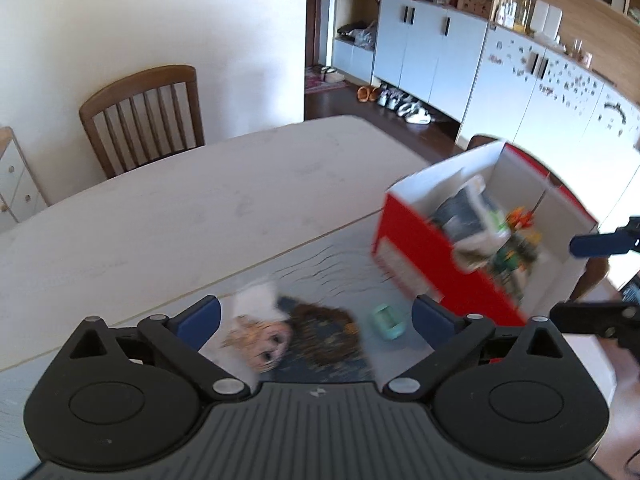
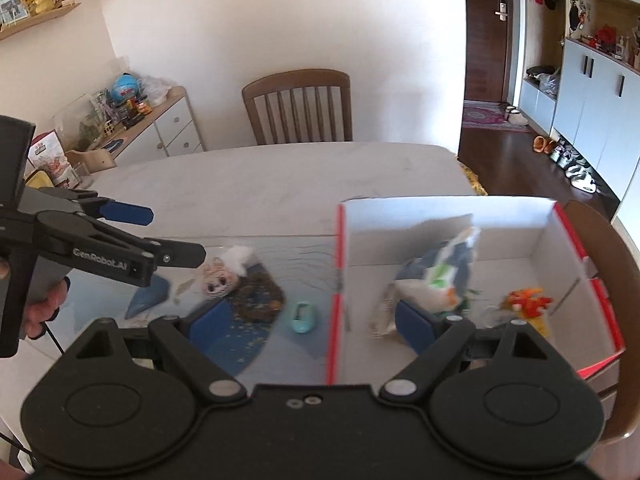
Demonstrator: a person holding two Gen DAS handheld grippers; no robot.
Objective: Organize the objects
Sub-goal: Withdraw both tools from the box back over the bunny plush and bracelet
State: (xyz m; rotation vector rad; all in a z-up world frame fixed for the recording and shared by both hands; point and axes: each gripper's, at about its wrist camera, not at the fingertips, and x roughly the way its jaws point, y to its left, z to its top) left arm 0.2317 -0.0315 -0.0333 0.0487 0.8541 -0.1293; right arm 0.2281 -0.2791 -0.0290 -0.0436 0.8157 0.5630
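Observation:
A doll (image 1: pixel 264 340) with a white hat and a dark patterned dress lies on a bluish mat (image 1: pixel 320 256). A small teal object (image 1: pixel 387 322) sits to its right. My left gripper (image 1: pixel 316 318) hangs open above them, with nothing between its fingers. To the right stands a red box (image 1: pixel 420 248) with a white inside. It holds a packet (image 2: pixel 436 276) and an orange toy (image 2: pixel 528 300). My right gripper (image 2: pixel 314 326) is open and empty, straddling the box's (image 2: pixel 440 220) left wall, over the teal object (image 2: pixel 304 318) and the doll (image 2: pixel 224 276). The left gripper (image 2: pixel 176 236) shows at left, the right gripper (image 1: pixel 568 280) at right.
The pale table (image 1: pixel 200 200) stretches beyond the mat. A wooden chair (image 2: pixel 298 108) stands at its far side and another chair (image 2: pixel 624 280) is by the box. Cabinets (image 1: pixel 440 56) line the right wall. A low drawer unit (image 2: pixel 160 128) is at left.

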